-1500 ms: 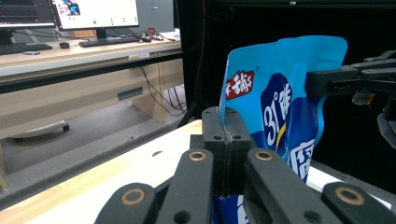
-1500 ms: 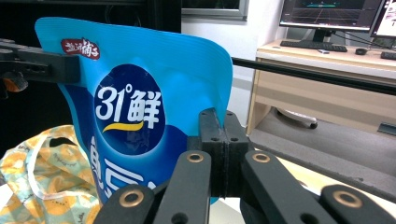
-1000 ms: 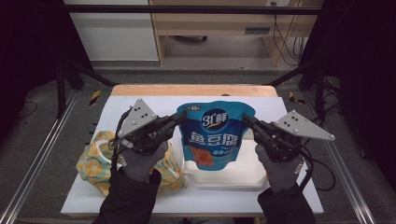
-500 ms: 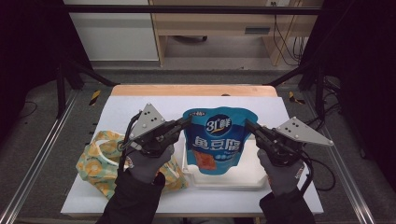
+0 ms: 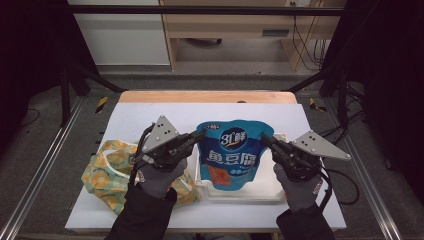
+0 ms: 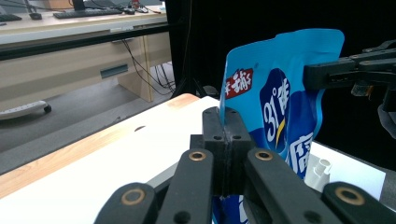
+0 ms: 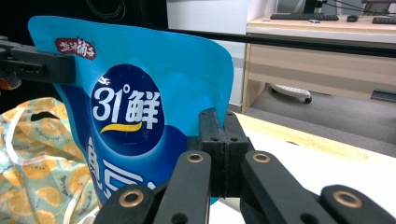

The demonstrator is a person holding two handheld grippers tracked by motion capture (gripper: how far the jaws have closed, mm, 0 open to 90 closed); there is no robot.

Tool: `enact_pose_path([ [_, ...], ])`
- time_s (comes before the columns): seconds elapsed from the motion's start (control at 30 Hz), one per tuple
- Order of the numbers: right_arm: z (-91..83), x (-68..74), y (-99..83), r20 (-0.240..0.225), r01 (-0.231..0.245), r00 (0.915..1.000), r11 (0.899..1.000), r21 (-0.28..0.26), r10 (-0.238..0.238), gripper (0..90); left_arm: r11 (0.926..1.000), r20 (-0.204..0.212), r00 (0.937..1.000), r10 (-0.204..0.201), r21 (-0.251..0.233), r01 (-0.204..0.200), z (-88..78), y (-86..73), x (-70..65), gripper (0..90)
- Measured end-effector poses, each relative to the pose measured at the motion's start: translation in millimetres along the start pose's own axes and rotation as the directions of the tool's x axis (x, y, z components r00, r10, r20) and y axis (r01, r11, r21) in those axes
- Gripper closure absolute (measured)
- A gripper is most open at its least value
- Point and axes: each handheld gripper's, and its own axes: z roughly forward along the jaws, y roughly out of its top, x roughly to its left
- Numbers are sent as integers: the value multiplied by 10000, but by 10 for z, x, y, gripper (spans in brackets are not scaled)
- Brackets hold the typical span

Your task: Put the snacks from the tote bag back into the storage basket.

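A blue snack pouch [image 5: 232, 155] with white lettering is held upright between both grippers over a white tray [image 5: 250, 194]. My left gripper [image 5: 200, 135] is shut on the pouch's left edge near the top. In the left gripper view its jaws [image 6: 224, 135] pinch the pouch [image 6: 280, 107]. My right gripper [image 5: 264, 138] is shut on the opposite edge, and in the right gripper view its jaws [image 7: 219, 135] clamp the pouch [image 7: 135, 112]. Whether the pouch's bottom touches the tray I cannot tell.
A cloth bag [image 5: 107, 172] with an orange fruit print lies at the left of the white tabletop [image 5: 150, 112], under my left hand. The table's wooden far edge [image 5: 210, 96] and metal frame rails [image 5: 45, 165] border the work area.
The pouch and my right gripper have sunk a little toward the tray. My left gripper has shifted slightly right and kept its grip.
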Motion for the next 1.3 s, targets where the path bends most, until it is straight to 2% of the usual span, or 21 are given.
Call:
enact_pose_path([
  [0.9,114,4,-246,31,-12,10000,9983,590,10,900,9983,-88,9999,-117,565,122,81,-293,36,900],
  [1.3,147,15,-311,-27,-16,10000,9969,790,18,900,9971,-112,9999,-131,748,139,86,-367,44,900],
])
